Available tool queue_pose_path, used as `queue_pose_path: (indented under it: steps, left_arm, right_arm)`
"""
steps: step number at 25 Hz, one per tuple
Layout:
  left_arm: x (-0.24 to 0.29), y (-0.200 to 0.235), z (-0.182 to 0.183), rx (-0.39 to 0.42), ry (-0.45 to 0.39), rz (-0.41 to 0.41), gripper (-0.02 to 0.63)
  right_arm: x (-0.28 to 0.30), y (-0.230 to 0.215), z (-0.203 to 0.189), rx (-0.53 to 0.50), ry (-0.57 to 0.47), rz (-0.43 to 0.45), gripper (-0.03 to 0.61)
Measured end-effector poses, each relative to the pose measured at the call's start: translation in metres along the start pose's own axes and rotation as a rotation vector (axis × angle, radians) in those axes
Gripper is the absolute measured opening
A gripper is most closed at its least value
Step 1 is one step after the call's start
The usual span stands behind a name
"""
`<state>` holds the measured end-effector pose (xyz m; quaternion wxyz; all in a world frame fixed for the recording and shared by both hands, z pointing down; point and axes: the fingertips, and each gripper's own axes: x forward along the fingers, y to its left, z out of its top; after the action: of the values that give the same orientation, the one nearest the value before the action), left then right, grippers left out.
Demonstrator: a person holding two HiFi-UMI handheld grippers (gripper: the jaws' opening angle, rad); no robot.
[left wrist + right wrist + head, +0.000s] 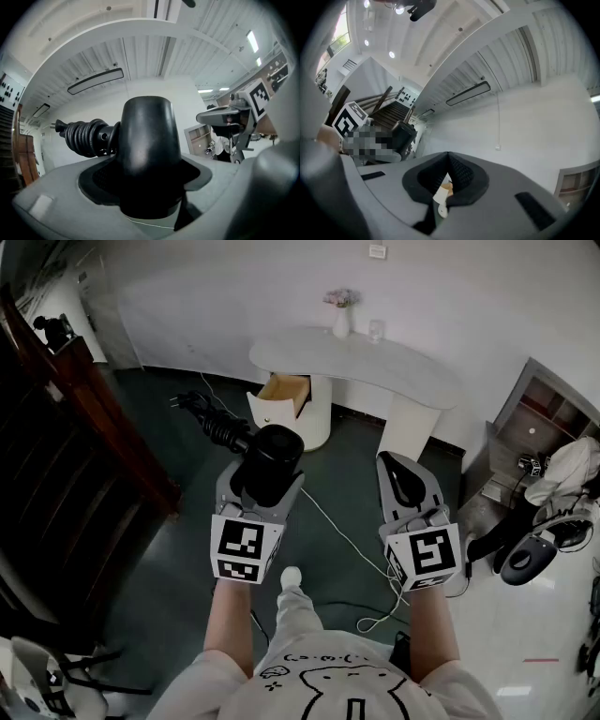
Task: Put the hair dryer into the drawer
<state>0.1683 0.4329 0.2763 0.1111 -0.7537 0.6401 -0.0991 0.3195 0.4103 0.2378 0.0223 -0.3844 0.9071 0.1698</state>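
Note:
My left gripper (263,487) is shut on a black hair dryer (273,455), held level in front of me with its body wedged between the grey jaws. The dryer's coiled black cord (218,428) sticks out to the left. In the left gripper view the hair dryer (148,149) fills the middle, with the cord coil (85,138) beside it. My right gripper (405,482) hovers to the right with its jaws together and nothing in them; its pads (459,172) meet. Ahead, an open wooden drawer (285,390) juts from the white vanity table (394,367).
A vase of flowers (341,311) and a glass (375,331) stand on the vanity. A dark wooden staircase (66,427) fills the left. A grey shelf unit (548,413) and a seated person (562,474) are at the right. A white cable (342,535) trails over the floor.

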Motion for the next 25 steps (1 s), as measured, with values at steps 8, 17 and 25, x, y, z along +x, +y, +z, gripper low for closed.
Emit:
queue_pose_path:
  steps: [8,17,25]
  left_arm:
    - [0.033,0.033,-0.005,-0.043,-0.029,0.015,0.359]
    - [0.119,0.086,-0.023,-0.047,-0.019,-0.01,0.36]
    - [0.202,0.157,-0.049,-0.058,0.0,-0.018,0.36]
  right_arm:
    - [0.033,-0.022,-0.018,0.006,0.018,-0.03,-0.003]
    - [0.122,-0.062,-0.053,0.047,0.053,-0.073,-0.003]
    - [0.236,-0.074,-0.082,0.045,0.087,-0.041,-0.002]
